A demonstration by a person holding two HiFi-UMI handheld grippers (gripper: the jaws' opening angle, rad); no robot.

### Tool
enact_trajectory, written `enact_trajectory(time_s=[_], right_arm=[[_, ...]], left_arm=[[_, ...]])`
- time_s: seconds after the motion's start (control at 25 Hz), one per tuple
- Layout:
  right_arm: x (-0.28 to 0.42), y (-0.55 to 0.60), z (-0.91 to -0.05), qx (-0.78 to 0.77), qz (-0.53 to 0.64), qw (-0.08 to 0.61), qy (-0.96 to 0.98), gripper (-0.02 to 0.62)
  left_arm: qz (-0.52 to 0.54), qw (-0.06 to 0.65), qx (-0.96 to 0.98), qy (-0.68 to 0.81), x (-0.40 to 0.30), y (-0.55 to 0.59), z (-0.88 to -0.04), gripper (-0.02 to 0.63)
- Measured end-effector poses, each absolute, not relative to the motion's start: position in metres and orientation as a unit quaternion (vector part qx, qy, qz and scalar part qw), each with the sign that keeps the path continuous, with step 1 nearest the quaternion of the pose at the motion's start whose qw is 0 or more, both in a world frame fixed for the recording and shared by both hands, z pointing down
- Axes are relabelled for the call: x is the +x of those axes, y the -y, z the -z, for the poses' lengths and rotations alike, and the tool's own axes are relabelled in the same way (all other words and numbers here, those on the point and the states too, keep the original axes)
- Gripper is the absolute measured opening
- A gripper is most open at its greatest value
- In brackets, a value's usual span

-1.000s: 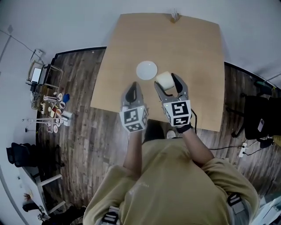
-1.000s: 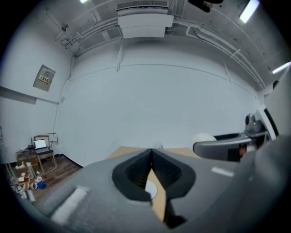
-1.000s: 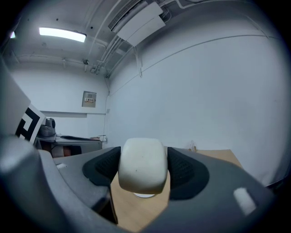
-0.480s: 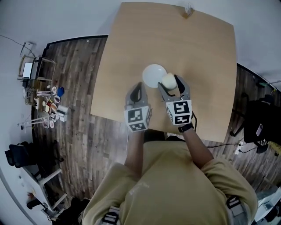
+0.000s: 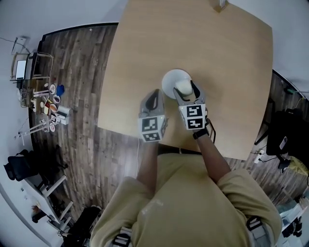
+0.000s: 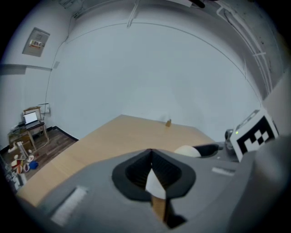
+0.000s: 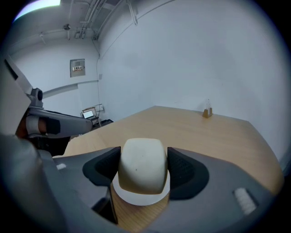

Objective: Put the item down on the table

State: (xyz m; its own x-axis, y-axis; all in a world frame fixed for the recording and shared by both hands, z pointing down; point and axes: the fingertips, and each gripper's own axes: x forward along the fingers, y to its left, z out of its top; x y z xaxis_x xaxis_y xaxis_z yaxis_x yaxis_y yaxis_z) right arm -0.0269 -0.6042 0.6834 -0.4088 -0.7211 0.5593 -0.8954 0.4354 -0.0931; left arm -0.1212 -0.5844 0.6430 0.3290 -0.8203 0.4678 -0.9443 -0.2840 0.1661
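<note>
The item is a cream rounded cup-like piece [image 7: 141, 166], held between the jaws of my right gripper [image 7: 143, 160], which is shut on it. Right under it lies a white plate [image 7: 138, 198] on the wooden table [image 5: 217, 58]. I cannot tell whether the item touches the plate. In the head view the item [image 5: 182, 87] sits over the plate's [image 5: 170, 79] right part, with my right gripper [image 5: 186, 89] around it. My left gripper [image 5: 152, 99] hovers just left of the plate, shut on nothing [image 6: 151, 157].
A small brown object [image 5: 219, 6] stands at the table's far edge, also visible from the right gripper [image 7: 207, 111]. The table's near edge runs just under both grippers. Shelves with clutter [image 5: 48, 103] stand on the dark wood floor to the left.
My right gripper has carried the cream item from beside the plate's right rim to over the plate. The left gripper has stayed shut alongside it.
</note>
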Motion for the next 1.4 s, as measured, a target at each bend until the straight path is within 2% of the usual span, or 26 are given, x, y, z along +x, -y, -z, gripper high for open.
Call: enact_trajectory(time_s=[0.36,0.84,1.08,1.4], right_arm=[[-0.044,0.626,-0.754,0.482,-0.214,0.28,0.802,0.324],[-0.05,0.632,-0.787,0.464,-0.223,0.326,0.792,0.327],[-0.042,0.619,-0.754,0.47,-0.207,0.292,0.807,0.324],[-0.003,0.591,-0.659,0.516,-0.18,0.205,0.812,0.33]], left_arm=[[-0.162,0.243,0.776,0.559,-0.137,0.6,-0.687,0.002],[-0.158,0.25,0.772,0.562,-0.139,0.6,-0.692,0.002],[-0.144,0.233,0.775,0.569,-0.135,0.59,-0.667,0.002],[-0.117,0.196,0.788,0.571,-0.114,0.561,-0.608,0.002]])
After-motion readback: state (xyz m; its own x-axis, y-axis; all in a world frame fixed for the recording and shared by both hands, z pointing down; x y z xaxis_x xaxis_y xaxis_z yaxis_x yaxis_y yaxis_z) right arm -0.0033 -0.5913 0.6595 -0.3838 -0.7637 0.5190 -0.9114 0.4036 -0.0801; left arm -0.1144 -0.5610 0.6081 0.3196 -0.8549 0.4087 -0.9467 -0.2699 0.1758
